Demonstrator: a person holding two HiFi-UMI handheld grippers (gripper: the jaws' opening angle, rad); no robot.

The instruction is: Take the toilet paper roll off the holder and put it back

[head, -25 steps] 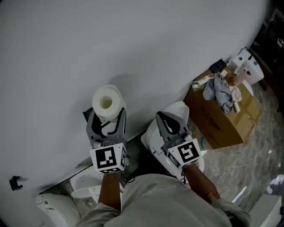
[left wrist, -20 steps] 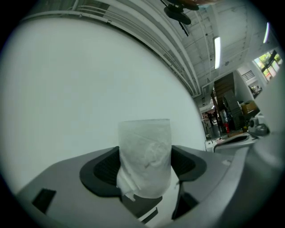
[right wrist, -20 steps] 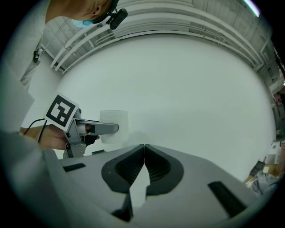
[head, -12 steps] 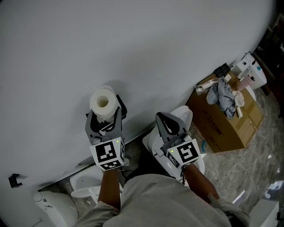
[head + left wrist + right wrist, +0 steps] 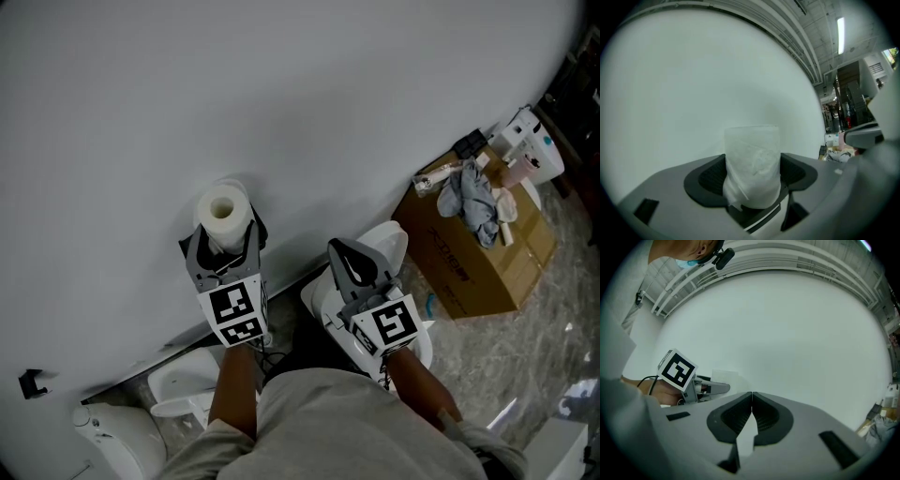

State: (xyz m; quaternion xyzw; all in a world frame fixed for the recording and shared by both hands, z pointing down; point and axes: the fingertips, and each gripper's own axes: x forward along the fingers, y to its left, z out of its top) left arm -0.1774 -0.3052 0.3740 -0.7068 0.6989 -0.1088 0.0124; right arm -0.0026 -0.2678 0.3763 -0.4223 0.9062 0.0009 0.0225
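The left hand-held gripper [image 5: 225, 247] has its jaws clamped on the toilet paper roll [image 5: 752, 157], which sits between the pads, just short of the white wall [image 5: 281, 94] ahead. Off to its right, the right hand-held gripper [image 5: 751, 405] is pinched closed on nothing.

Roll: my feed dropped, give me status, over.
Left gripper shut on roll, upright by wall. Right gripper shut, empty. Nothing seen blocking.
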